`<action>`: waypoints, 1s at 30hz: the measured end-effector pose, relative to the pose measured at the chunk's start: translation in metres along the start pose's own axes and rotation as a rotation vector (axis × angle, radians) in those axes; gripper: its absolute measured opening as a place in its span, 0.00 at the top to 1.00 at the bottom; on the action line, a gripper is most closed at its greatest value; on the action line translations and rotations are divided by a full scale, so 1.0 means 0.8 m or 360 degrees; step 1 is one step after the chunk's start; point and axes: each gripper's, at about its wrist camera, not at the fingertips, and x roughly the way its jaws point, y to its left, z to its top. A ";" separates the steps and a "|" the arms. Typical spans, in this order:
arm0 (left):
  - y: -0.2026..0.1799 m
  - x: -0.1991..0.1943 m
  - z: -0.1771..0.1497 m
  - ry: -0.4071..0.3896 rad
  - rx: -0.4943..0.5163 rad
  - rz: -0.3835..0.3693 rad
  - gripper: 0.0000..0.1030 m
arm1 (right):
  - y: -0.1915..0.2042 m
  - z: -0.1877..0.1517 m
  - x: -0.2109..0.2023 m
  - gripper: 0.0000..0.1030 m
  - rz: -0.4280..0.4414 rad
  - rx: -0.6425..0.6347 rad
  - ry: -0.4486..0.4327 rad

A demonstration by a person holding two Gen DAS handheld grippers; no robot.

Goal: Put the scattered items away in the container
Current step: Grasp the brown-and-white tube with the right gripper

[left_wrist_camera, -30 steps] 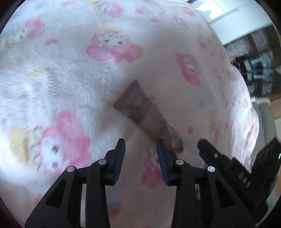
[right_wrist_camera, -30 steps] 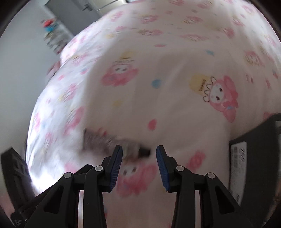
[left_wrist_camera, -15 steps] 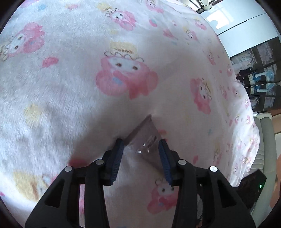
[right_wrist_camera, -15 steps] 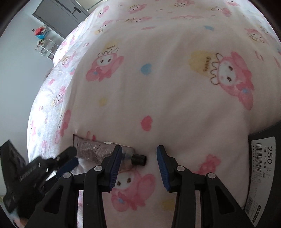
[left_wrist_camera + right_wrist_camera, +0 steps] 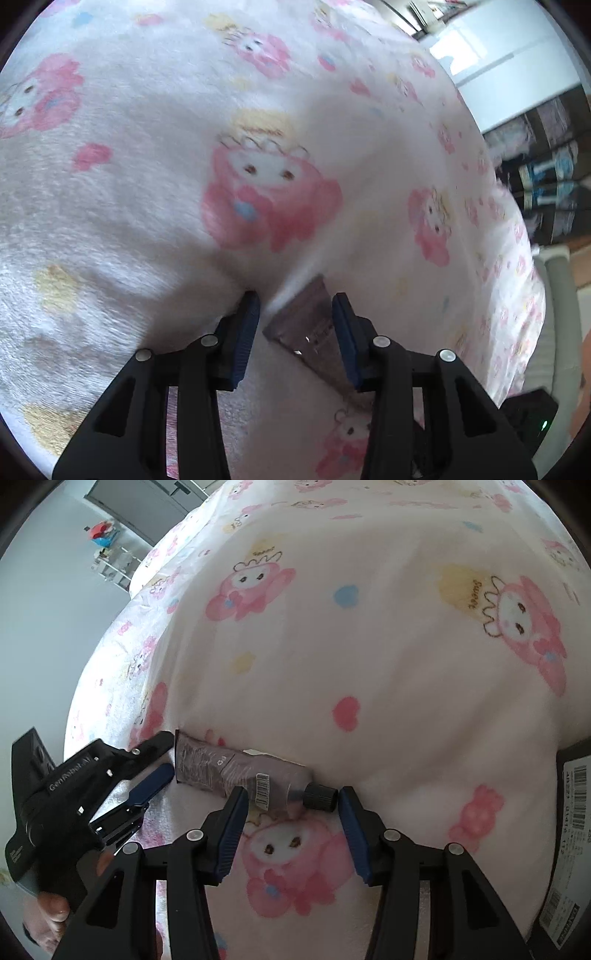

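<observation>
Tube: a grey-brown squeezable plastic tube (image 5: 240, 768) with a black screw cap (image 5: 320, 796) and a white barcode sticker lies flat on the fluffy white blanket printed with pink cartoon figures (image 5: 369, 657).
Left gripper (image 5: 295, 317): jaws partly open around the tube's flat crimped end; whether the blue pads touch it I cannot tell (that view is blurred).
Right gripper (image 5: 290, 805): its jaws have just been opening and straddle the cap end, with a visible gap at each pad; nothing gripped.
Container: a black box with a white label (image 5: 569, 812) sits at the right edge, well apart from the tube.
</observation>
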 end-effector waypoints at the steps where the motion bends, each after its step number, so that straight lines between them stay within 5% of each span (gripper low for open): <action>1: -0.004 0.000 -0.002 0.0011 0.0028 -0.0008 0.61 | 0.000 0.002 0.001 0.55 0.0004 0.0002 0.0001; 7: -0.003 -0.002 0.001 0.0007 0.0043 -0.0002 0.62 | -0.015 0.009 -0.015 0.55 -0.0047 0.0127 -0.0160; 12: -0.007 0.006 -0.001 0.0045 0.0079 0.0013 0.61 | -0.013 0.013 0.004 0.55 0.0035 0.0090 -0.0047; 17: -0.014 -0.019 -0.017 0.0020 0.0110 -0.0019 0.62 | 0.010 0.006 -0.005 0.54 -0.0006 0.0015 -0.0094; 30: 0.006 -0.119 -0.136 0.0142 0.0059 -0.0021 0.62 | 0.008 -0.051 -0.114 0.54 0.0008 -0.0169 -0.0005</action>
